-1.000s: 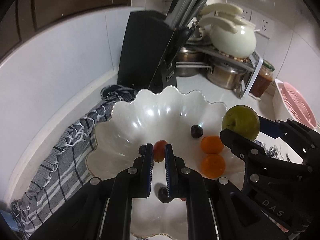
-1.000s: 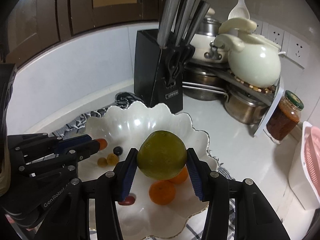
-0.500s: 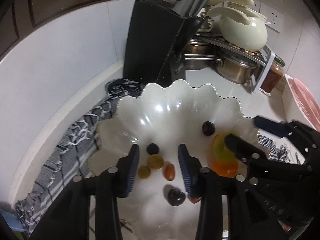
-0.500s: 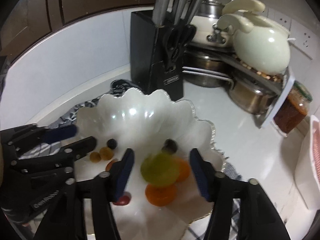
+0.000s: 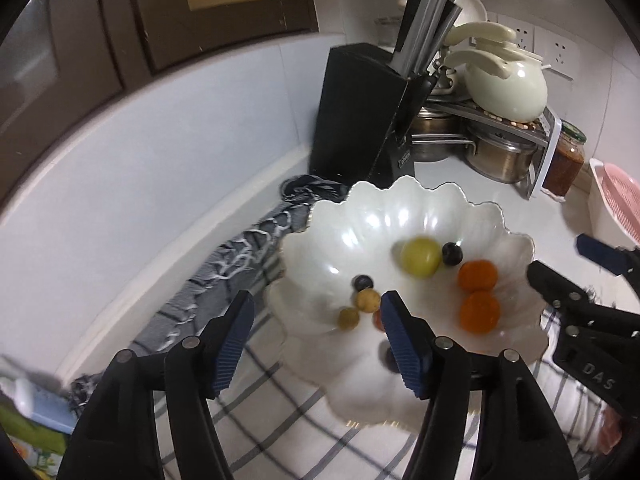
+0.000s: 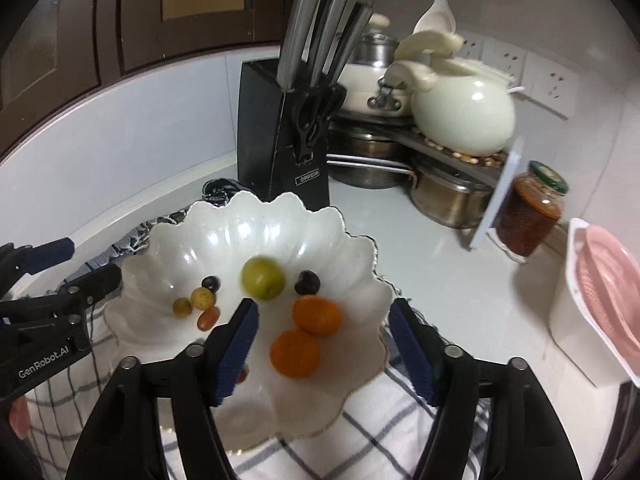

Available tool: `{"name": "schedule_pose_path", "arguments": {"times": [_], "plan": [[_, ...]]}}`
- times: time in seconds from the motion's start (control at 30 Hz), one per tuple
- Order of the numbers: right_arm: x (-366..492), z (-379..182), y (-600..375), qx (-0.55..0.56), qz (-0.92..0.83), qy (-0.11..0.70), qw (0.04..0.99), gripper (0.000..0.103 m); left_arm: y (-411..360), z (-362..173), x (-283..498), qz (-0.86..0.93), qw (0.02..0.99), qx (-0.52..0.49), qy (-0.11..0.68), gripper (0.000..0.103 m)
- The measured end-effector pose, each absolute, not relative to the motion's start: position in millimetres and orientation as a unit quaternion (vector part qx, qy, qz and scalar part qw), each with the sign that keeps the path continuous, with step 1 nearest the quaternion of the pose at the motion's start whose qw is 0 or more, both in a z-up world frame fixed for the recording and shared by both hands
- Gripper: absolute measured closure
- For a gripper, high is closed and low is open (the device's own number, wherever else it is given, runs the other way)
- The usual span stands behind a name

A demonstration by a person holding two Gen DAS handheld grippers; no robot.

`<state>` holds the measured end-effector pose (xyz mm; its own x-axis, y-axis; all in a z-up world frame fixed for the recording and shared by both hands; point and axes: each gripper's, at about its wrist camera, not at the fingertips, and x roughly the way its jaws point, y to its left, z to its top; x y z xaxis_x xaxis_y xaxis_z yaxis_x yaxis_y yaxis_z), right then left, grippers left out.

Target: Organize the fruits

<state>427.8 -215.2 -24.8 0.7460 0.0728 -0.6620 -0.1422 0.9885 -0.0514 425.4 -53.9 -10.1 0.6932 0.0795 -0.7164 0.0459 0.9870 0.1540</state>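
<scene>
Checked cloth [image 6: 384,432] spread under both tongs, and on it, right ahead of the tips, the white scalloped bowl [image 6: 256,220]. Behind the bowl, beyond both tongs, the black knife block [image 6: 276,148]. Left gripper [image 5: 316,340] hangs over the bowl's near-left rim, jaws spreading apart, nothing gripped between them. Right gripper [image 6: 324,344] is over the near-right part of the bowl, jaws also widening, released and empty. The green fruit [image 6: 263,278] lies loose in the bowl just past the right gripper's left finger, slightly blurred. Two oranges [image 6: 306,336] sit between the right gripper's fingers, lower down in the bowl, touching each other. Small grapes and berries [image 5: 362,298] are clustered ahead of the left gripper's right finger.
</scene>
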Motion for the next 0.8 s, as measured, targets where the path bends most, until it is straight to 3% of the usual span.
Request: {"name": "schedule_pose_path", "arguments": {"times": [0.33, 0.8], "plan": [[345, 1, -218, -0.039, 0.013, 0.307, 0.951, 0.019, -49, 16, 358, -0.002, 0.941, 0.091, 0.327, 0.019], [248, 28, -234, -0.035, 0.008, 0.260, 0.965, 0.017, -54, 45, 250, -0.008, 0.960, 0.088, 0.266, 0.008]]}}
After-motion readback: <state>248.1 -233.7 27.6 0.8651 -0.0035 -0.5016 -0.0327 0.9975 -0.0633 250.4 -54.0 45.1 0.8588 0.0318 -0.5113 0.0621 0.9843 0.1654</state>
